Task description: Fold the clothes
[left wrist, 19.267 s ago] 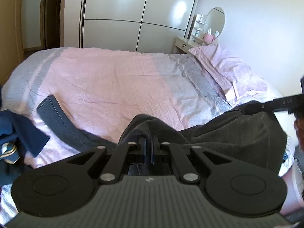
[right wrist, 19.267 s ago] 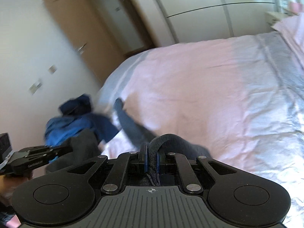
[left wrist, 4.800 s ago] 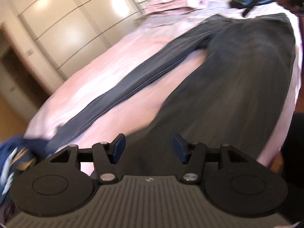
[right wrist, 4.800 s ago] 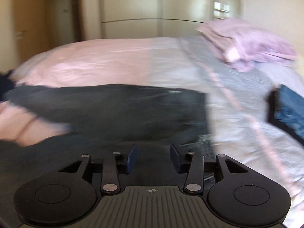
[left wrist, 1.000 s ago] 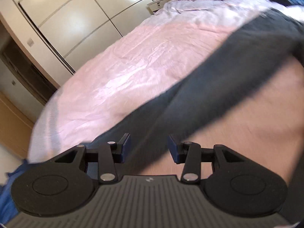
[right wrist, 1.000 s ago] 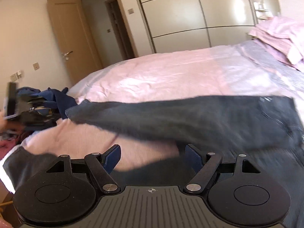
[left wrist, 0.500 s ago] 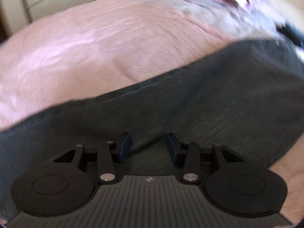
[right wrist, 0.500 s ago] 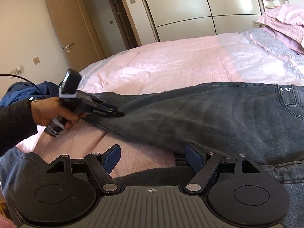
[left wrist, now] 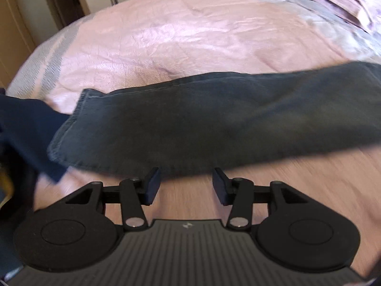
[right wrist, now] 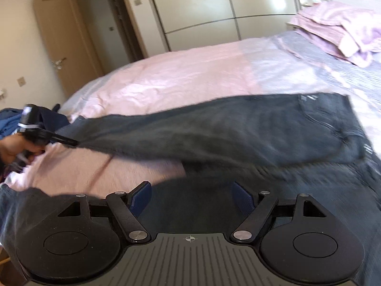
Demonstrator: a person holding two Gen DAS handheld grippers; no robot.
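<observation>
Dark grey jeans [left wrist: 214, 119] lie spread across the pink bedspread [left wrist: 181, 35], the far leg's hem [left wrist: 71, 124] at the left. My left gripper [left wrist: 185, 186] hovers over bare bedspread just short of that leg's near edge; its jaws are opening, with nothing between them. In the right wrist view a hand holds the left gripper [right wrist: 71, 143] with its tips at the hem; contact is too blurred to judge. My right gripper [right wrist: 190, 197] stands open above the near leg of the jeans [right wrist: 214, 133], gripping nothing. The waist [right wrist: 333, 124] lies to the right.
A heap of blue clothes [left wrist: 23, 124] lies at the bed's left end, also seen as the blue clothes [right wrist: 9, 121] behind the hand. Pink pillows [right wrist: 338, 31] are stacked at the far right. A white wardrobe [right wrist: 214, 7] and a wooden door [right wrist: 54, 40] stand beyond the bed.
My left gripper slid left along the far leg, from over its middle to near the hem. Its jaws spread slightly. The right gripper shifted a little; its jaws stayed open.
</observation>
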